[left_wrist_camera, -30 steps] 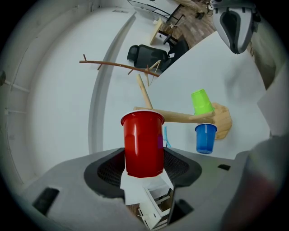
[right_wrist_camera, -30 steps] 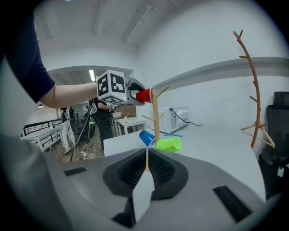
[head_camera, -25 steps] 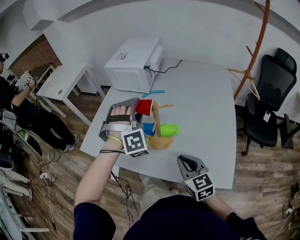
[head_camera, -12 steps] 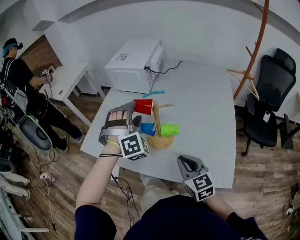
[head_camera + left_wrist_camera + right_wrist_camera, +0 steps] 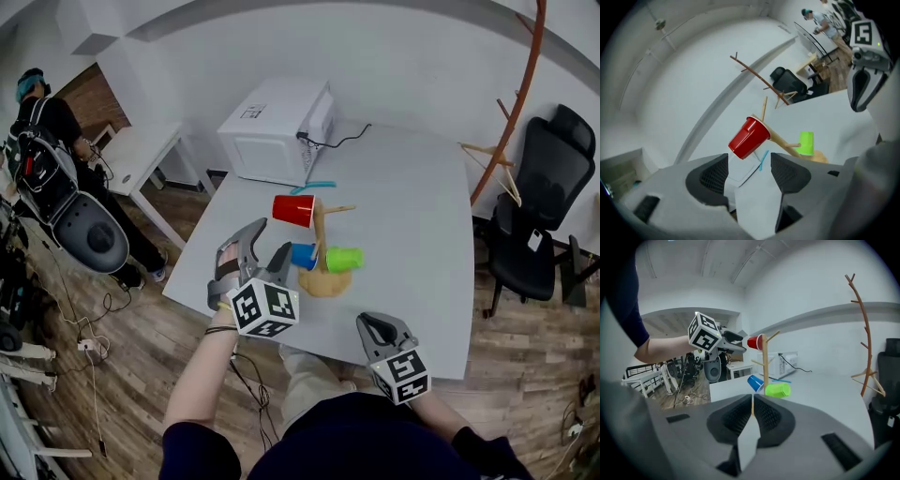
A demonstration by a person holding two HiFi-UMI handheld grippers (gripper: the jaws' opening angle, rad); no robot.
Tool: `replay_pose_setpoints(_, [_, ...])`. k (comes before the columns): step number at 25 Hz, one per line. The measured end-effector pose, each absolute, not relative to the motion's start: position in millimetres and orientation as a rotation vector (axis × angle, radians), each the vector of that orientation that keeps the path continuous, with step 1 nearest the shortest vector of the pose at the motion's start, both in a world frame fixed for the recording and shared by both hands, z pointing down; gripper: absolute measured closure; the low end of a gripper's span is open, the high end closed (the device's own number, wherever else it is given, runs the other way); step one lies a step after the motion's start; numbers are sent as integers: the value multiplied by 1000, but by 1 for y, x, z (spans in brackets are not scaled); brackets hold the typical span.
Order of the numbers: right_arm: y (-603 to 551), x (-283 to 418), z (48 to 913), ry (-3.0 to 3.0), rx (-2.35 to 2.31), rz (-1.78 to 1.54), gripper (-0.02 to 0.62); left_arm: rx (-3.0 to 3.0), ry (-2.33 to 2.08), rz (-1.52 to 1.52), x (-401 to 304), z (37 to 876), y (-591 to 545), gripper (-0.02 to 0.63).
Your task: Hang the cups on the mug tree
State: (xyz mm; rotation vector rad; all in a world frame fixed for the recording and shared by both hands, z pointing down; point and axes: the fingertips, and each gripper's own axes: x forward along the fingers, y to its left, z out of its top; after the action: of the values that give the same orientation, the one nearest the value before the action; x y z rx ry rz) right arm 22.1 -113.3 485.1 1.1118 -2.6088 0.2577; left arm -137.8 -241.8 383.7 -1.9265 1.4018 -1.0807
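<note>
spotted the mug tree [image 5: 320, 234] standing near the left edge of the grey table [image 5: 412, 187], a slim wooden post on a round wooden base. counted three smooth plastic cups on its pegs: red cup [image 5: 292, 210] up high on the left, blue cup [image 5: 302, 256] lower on that same side, green cup [image 5: 343, 260] lower on the right, all lying sideways. found the left gripper [image 5: 270, 242] just beside the tree, jaws spread wide with nothing between them, ribbed dark pads lined up on the red cup without touching it. found the right gripper [image 5: 373, 323] near the table's front edge, well apart from the tree, jaws pressed together on nothing. noted one thin light-blue stick [image 5: 307, 187] flat on the table between the tree and one boxy white microwave [image 5: 277, 131], black cord trailing behind it. took in the room: wood-plank floor [image 5: 534, 375], white wall, one black office chair [image 5: 544, 206] at the right, one tall curved wooden stand [image 5: 514, 103] beside it, one small white side table [image 5: 131, 155] at the left, one person [image 5: 47, 122] past it.
</note>
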Motion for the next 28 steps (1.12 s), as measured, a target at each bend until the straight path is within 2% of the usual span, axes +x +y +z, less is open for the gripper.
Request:
replay_pose_setpoints(5, [-113, 19, 483, -2613, 1099, 248, 560, -2109, 1581, -881, -139, 395, -222, 330])
replay_pose_setpoints(9, [-111, 16, 483, -2613, 1084, 243, 560, -2223, 1699, -724, -136, 405, -206, 440])
replay_pose_setpoints(11, [-110, 16, 484, -2613, 1078, 240, 560, -2266, 1729, -683, -132, 412, -198, 448])
replay_pose_setpoints(20, [-111, 16, 482, -2618, 1089, 232, 560, -2405, 1889, -499, -124, 438, -167, 561])
replay_pose_setpoints(28, [-110, 22, 478, -2615, 1107, 227, 560, -2516, 1990, -446, -109, 463, -149, 586])
